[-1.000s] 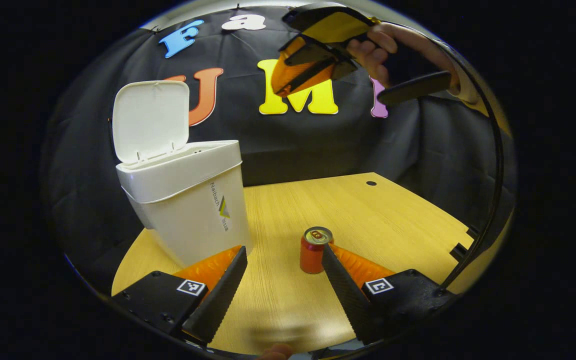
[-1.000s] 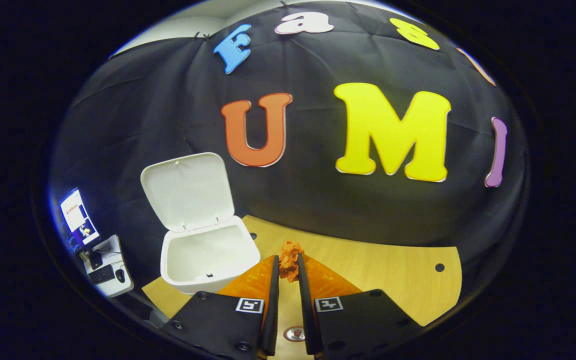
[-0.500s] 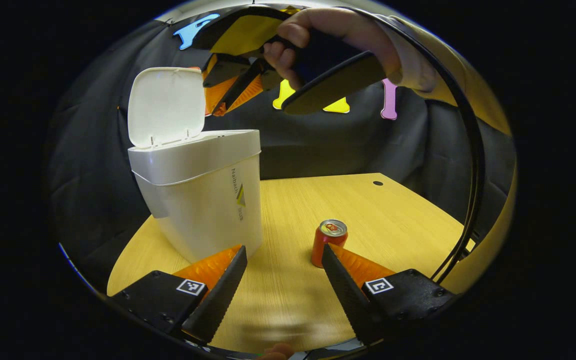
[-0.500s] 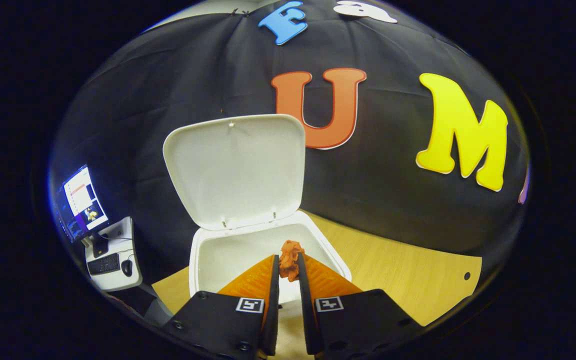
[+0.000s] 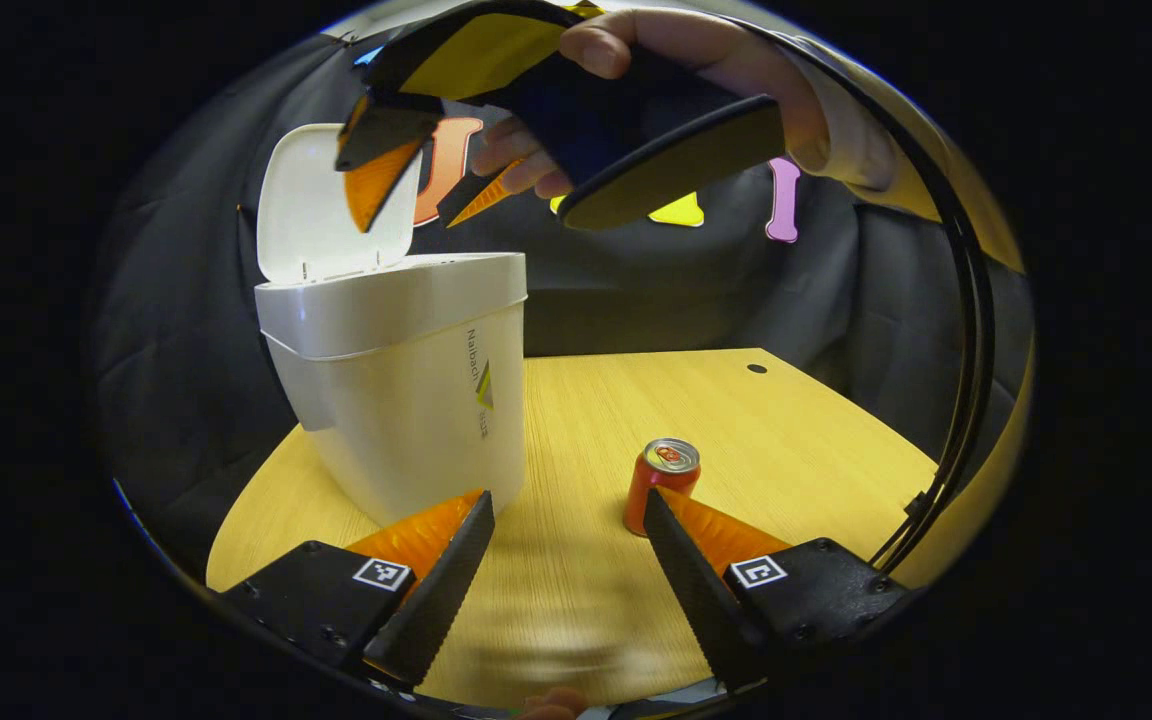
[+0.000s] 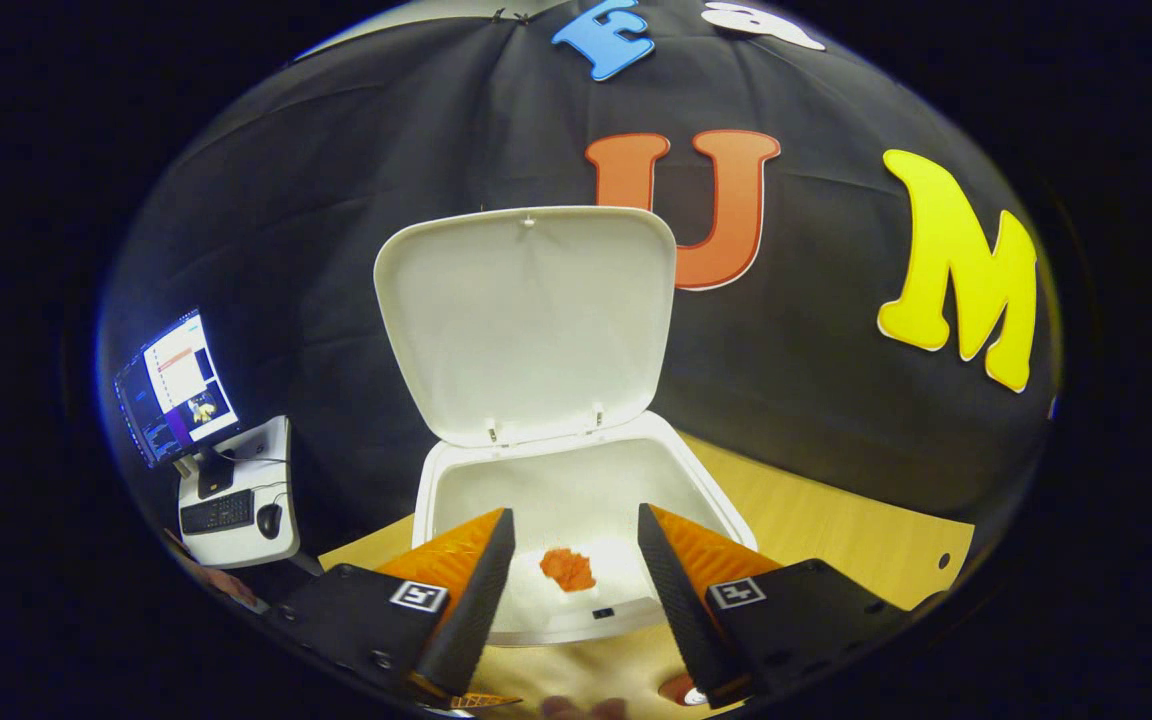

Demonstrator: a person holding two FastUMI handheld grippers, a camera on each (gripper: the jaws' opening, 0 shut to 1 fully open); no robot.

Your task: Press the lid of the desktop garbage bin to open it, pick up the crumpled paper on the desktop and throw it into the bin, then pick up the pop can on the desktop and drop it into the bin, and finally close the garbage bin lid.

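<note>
One white plastic desktop garbage bin (image 5: 406, 400) stands on the pale wood-grain surface (image 5: 786, 430), its single hinged white lid (image 6: 526, 320) raised upright at the far side. One crumpled orange paper (image 6: 567, 569) lies on the bin's white floor, seen in the right gripper view between the spread fingers of the right hand-held gripper (image 6: 576, 560), which hangs above the bin's mouth with its jaws wide apart and nothing in them. In the left gripper view that same gripper (image 5: 416, 195), held in a person's hand (image 5: 696, 70), hovers over the open bin. One red pop can (image 5: 661, 487) with a silver top stands upright on the surface to the right of the bin, apart from it and just beyond the left hand-held gripper (image 5: 566, 545), whose two fingers are spread wide and empty, low over the near part of the surface. One monitor (image 6: 176, 385) with a keyboard sits on a small white stand far off at the left of the right gripper view. Half a second ago the right gripper's fingers were pinched on the paper above the bin's opening; they have since parted and the paper has dropped inside. The can and the bin have kept their places.
</note>
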